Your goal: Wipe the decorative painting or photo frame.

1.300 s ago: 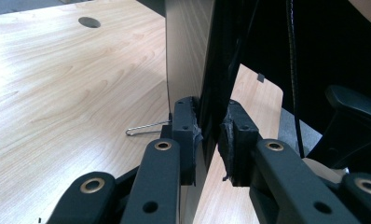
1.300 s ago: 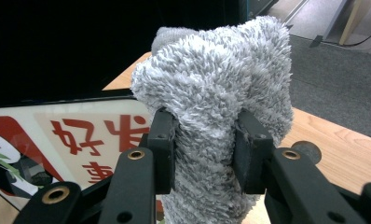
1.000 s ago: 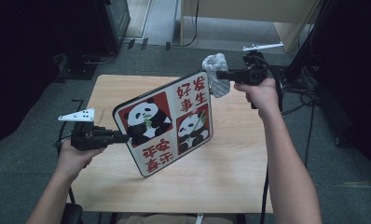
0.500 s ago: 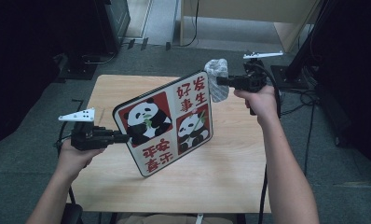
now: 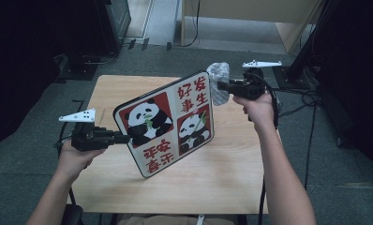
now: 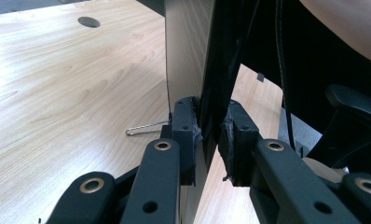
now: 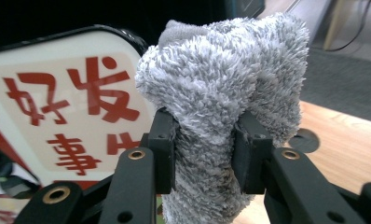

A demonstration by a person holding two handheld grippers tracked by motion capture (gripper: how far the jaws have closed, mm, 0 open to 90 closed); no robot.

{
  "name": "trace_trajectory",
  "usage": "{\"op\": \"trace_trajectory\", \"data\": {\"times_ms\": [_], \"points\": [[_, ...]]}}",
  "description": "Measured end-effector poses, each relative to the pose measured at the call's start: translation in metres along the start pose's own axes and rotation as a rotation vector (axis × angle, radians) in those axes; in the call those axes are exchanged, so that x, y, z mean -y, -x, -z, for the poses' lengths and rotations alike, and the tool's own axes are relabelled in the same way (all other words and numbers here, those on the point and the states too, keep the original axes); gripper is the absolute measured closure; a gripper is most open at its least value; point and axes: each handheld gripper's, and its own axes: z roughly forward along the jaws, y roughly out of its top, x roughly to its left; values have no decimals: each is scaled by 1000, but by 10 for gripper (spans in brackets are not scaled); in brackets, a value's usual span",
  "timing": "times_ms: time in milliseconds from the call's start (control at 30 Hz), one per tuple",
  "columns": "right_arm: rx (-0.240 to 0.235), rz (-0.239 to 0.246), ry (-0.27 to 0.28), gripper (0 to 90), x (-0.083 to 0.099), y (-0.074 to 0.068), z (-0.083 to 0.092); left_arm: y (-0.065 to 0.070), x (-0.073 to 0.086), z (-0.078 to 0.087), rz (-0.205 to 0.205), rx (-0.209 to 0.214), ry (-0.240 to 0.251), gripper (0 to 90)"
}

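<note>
Fluffy grey cloth (image 7: pixel 221 93) bunches beside the flat rounded panda board (image 5: pixel 168 124).

Fluffy grey cloth (image 7: pixel 221 93), glossy smooth panda board (image 5: pixel 168 122), matt pale wood-grain table (image 5: pixel 231 168).

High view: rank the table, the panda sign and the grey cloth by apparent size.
1. Table, largest.
2. Panda sign, raised nearer the camera, so it looks bigger than it is.
3. Grey cloth, smallest.
</note>
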Motion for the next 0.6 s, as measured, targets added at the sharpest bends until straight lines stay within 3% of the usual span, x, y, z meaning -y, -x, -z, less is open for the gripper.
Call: {"op": "trace_trajectory", "data": {"times_ms": [300, 600], "points": [[26, 29, 51, 654, 14, -5, -3, 0, 0, 0, -1, 0, -4, 773], [3, 8, 70, 654, 25, -1, -3, 0, 0, 0, 0, 3, -4, 774]]}}
